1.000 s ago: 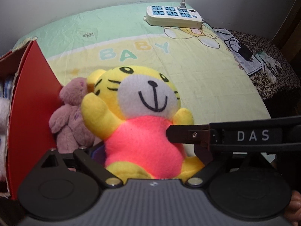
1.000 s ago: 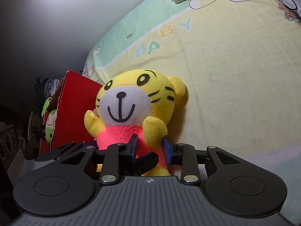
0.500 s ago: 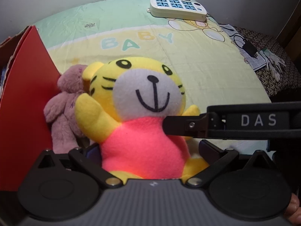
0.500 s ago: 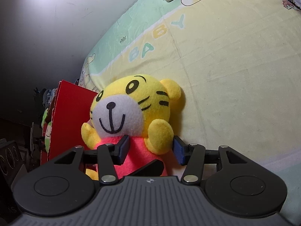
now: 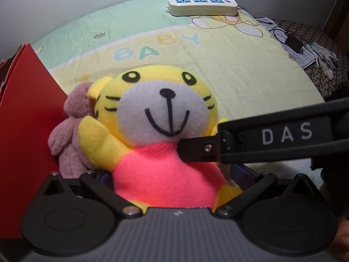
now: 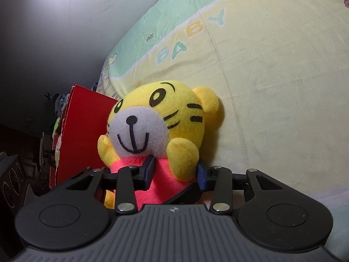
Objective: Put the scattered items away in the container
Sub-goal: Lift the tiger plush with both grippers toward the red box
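Your right gripper (image 6: 175, 172) is closing on the yellow tiger toy (image 6: 161, 135). Its jaws have just been closing, and the toy's raised arm and a part of the pink shirt are between them. The left pad (image 6: 148, 170) presses into the pink shirt, and the other pad sits just behind the yellow arm, so I judge that this gripper is clamped on the toy's arm and chest. This is probably why the toy sits upright and faces you instead of falling on its back.

Your left gripper (image 5: 172, 174) stands wide apart around the lower body of the same toy. The toy fills the gap between its jaws, but the pads are mostly hidden behind the pink belly, and I see no pressing there. I read it as open, giving the hold over to the right gripper.

The toy is directly in front of both grippers, very close. A small purple-pink bear (image 5: 69, 131) leans behind it, to the left. The red box (image 5: 26, 131), which I take for the container, stands further left of your left gripper, touching or almost touching the bear.

Both grippers point down toward the baby blanket (image 5: 240, 76), the left one more steeply. The right gripper crosses in front of the left camera from the right side. A white power strip (image 5: 202, 5) lies far ahead.
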Available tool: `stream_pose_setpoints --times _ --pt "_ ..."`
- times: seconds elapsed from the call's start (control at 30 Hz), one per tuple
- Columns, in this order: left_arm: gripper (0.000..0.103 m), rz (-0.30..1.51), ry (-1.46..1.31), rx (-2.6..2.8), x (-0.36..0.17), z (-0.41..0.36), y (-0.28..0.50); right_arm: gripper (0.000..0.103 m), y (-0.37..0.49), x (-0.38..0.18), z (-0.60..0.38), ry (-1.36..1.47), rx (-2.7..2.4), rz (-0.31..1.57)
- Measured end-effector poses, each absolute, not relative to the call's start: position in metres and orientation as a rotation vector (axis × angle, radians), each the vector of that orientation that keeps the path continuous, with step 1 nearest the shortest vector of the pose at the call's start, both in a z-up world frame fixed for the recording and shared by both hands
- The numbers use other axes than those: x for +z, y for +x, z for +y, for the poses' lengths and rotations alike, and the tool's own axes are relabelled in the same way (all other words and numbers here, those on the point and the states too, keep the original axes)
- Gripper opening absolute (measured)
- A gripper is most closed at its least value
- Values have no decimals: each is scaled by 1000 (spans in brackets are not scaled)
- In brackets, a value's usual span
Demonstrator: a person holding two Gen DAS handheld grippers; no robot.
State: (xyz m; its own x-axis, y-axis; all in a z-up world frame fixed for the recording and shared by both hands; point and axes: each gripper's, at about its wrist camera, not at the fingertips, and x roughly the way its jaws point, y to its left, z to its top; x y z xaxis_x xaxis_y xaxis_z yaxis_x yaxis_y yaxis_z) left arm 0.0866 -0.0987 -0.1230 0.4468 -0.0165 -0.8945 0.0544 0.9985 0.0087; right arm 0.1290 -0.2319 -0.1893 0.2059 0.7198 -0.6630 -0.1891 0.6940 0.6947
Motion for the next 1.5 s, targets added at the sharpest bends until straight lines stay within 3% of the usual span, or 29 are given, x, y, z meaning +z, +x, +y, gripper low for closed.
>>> stream_pose_setpoints --times 0.23,0.87,1.5 --pt "95 1072 87 -57 -114 -107 73 32 112 -174 -235 469 682 1170" --pt "95 950 130 -182 -75 -108 -10 32 43 -153 -228 493 659 1096" --pt "95 865 192 -349 -49 -8 -101 32 -59 -134 -126 485 557 1031"
